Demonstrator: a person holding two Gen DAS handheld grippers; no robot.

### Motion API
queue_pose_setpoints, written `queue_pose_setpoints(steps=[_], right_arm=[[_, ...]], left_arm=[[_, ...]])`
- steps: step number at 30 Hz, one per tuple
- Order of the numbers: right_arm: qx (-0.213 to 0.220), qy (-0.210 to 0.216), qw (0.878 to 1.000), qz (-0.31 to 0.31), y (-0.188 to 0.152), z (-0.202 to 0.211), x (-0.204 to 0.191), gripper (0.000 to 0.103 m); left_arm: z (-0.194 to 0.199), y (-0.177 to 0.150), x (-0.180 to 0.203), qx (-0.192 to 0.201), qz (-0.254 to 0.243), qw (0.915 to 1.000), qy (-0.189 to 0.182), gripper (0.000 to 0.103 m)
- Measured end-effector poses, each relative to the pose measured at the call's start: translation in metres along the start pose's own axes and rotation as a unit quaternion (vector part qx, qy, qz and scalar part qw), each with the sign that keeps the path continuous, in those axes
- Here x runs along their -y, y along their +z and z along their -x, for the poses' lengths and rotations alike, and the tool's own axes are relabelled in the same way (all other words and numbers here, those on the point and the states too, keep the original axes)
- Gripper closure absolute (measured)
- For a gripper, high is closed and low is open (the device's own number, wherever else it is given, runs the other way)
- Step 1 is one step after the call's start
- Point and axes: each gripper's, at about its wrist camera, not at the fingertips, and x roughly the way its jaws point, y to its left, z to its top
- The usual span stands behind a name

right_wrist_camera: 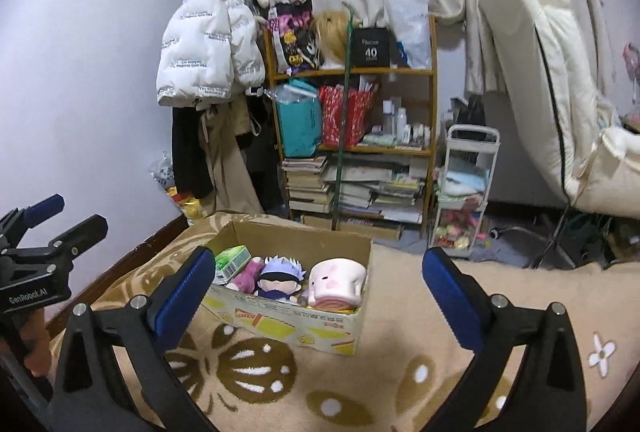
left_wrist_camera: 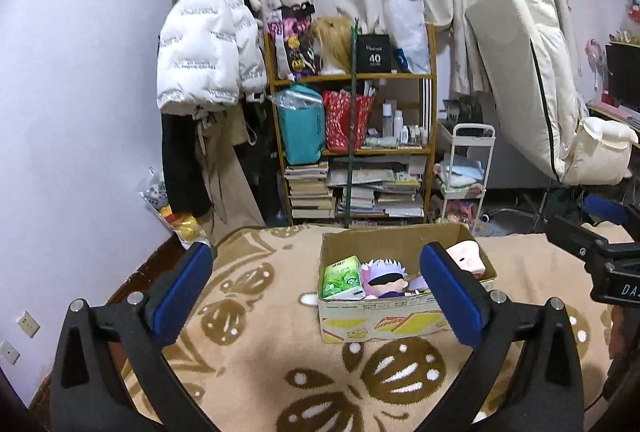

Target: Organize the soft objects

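Note:
A cardboard box (left_wrist_camera: 384, 322) (right_wrist_camera: 296, 324) stands on the beige patterned blanket (left_wrist_camera: 256, 364) (right_wrist_camera: 400, 372). It holds a green tissue pack (left_wrist_camera: 342, 278) (right_wrist_camera: 232, 260), a white-haired blindfolded plush doll (left_wrist_camera: 386, 278) (right_wrist_camera: 280, 278), a purple plush (right_wrist_camera: 246, 274) and a pink plush cube with a face (left_wrist_camera: 468, 258) (right_wrist_camera: 338, 282). My left gripper (left_wrist_camera: 316, 292) is open and empty, held above the blanket in front of the box. My right gripper (right_wrist_camera: 316, 290) is open and empty, just right of and in front of the box. Each gripper shows at the edge of the other's view.
A wooden shelf (left_wrist_camera: 352, 148) (right_wrist_camera: 352, 148) with bags, bottles and stacked books stands behind the bed. Coats (left_wrist_camera: 208, 52) hang at the left wall. A white trolley (left_wrist_camera: 464, 176) (right_wrist_camera: 464, 192) and a cream chair (left_wrist_camera: 532, 80) stand at the right.

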Motion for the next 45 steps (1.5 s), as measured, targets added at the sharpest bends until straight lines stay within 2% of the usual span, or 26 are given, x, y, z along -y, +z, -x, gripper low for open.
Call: queue_pose_setpoints(steps=[3, 11, 15, 23, 33, 45], right_arm=[[0.010, 0.003, 1.000, 0.000, -0.001, 0.016, 0.000, 0.000], [0.021, 0.007, 1.000, -0.004, -0.023, 0.045, 0.000, 0.000], [0.018, 0.002, 1.000, -0.007, -0.033, 0.043, 0.000, 0.000], [0.011, -0.011, 1.000, -0.016, -0.048, 0.031, 0.005, 0.000], [-0.005, -0.018, 1.000, -0.018, -0.054, 0.012, 0.009, 0.000], [-0.009, -0.016, 1.000, -0.019, -0.055, 0.009, 0.010, 0.000]], left_arm=[[0.019, -0.004, 0.000, 0.026, 0.000, 0.9994, 0.024, 0.001], [0.043, -0.026, -0.001, 0.029, 0.007, 0.9995, 0.012, 0.001], [0.040, -0.039, -0.003, 0.014, 0.022, 0.9996, -0.002, 0.001], [0.026, -0.058, 0.000, 0.008, 0.003, 0.9999, 0.013, 0.001], [0.003, -0.064, -0.005, -0.016, 0.014, 0.9997, 0.013, 0.001], [-0.001, -0.066, -0.004, -0.020, 0.007, 0.9996, 0.020, 0.001]])
